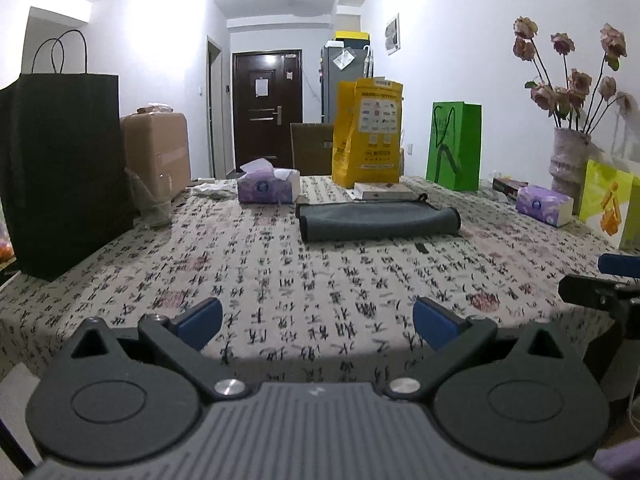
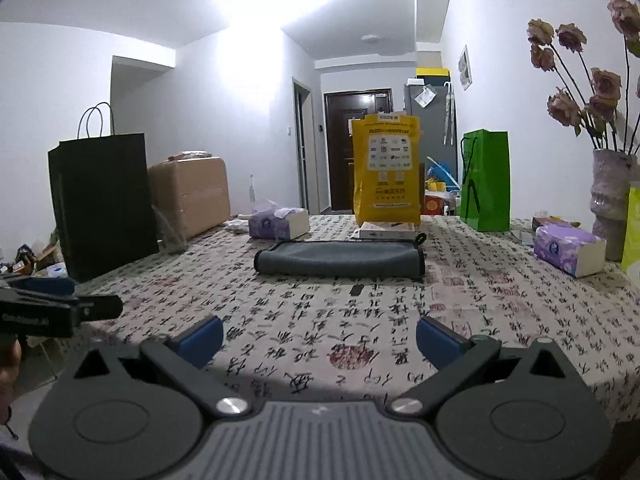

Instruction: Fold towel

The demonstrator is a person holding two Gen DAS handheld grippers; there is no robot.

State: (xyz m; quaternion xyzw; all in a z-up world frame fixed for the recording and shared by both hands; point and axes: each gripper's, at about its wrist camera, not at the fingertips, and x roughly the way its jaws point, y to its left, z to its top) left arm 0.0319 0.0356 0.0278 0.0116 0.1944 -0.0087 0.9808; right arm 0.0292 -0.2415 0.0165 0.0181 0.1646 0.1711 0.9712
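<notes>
Left gripper [image 1: 316, 322] jaws spread (empty), folded towel [image 1: 378, 222] beyond, far edge hidden

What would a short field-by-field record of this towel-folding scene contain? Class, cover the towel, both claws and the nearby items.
towel: grey towel, lying folded over on the patterned tablecloth
left claw: left claw open, empty, apart from towel
right claw: right claw open, empty, apart from towel
behind towel: white box, yellow bag
beside: tissue pack, green bag, black bag
</notes>
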